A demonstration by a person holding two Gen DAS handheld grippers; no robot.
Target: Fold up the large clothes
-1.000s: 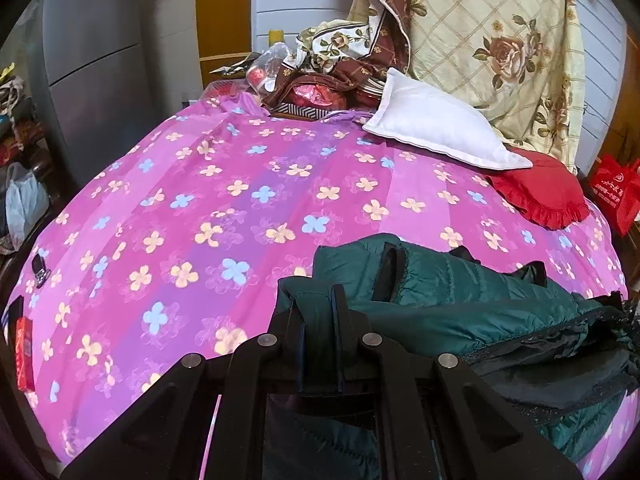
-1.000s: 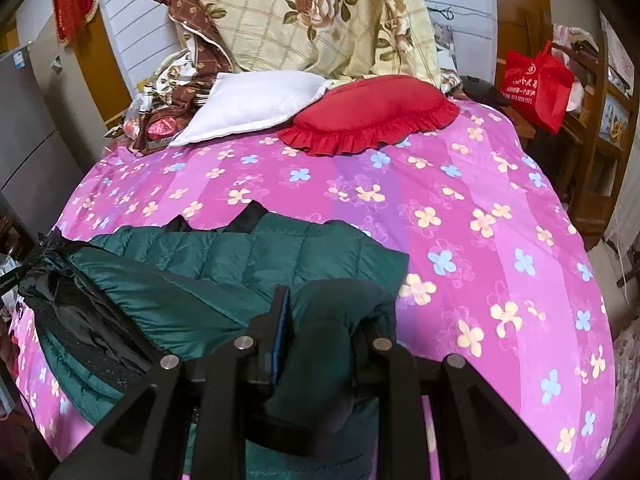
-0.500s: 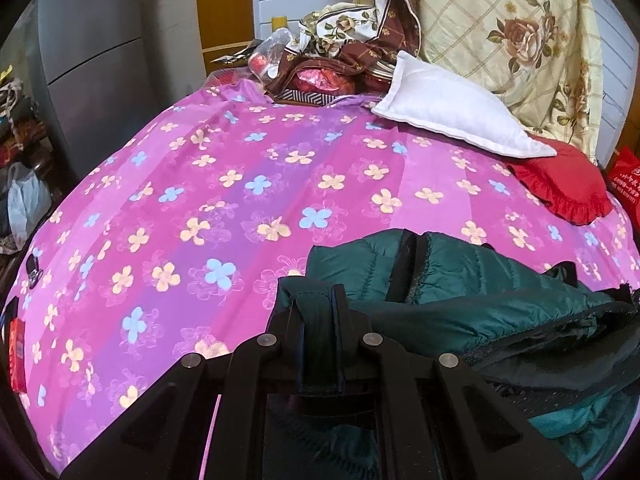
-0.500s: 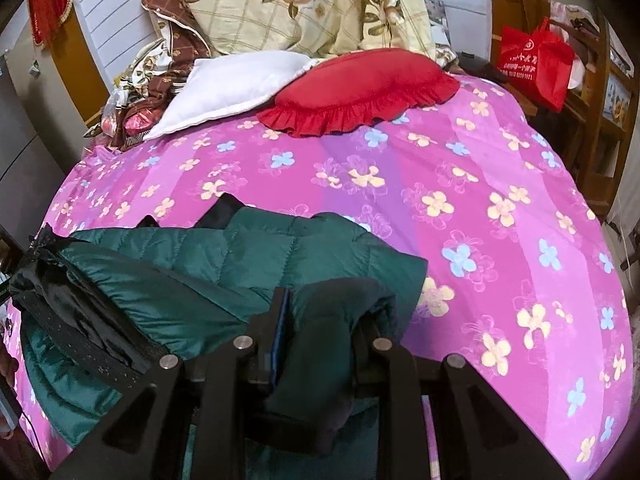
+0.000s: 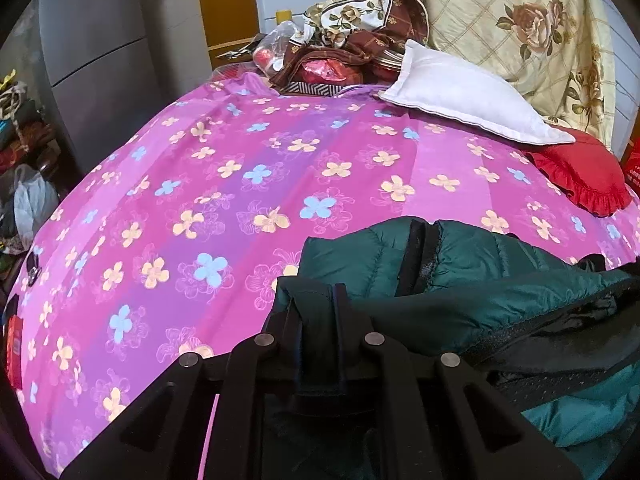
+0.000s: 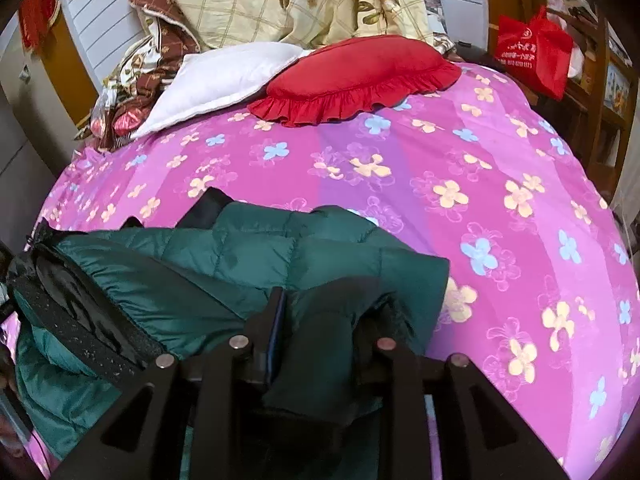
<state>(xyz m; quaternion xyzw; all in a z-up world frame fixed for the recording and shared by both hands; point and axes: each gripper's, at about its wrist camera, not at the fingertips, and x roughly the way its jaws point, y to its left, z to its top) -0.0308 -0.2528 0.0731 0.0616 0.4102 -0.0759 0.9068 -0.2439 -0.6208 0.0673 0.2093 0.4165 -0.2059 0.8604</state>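
On the bed (image 5: 240,184): green puffer jacket (image 6: 280,256), soft, light, slippery; left tool (image 5: 316,308) and right tool (image 6: 324,312) each clamp a bunched edge.

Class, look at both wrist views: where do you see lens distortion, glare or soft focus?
Left wrist view: the bedspread bulges like a dome, corners go black, the jacket shows a sheen. Right wrist view: same bulge, the red pillow is sharp, the right gripper looks slightly soft.
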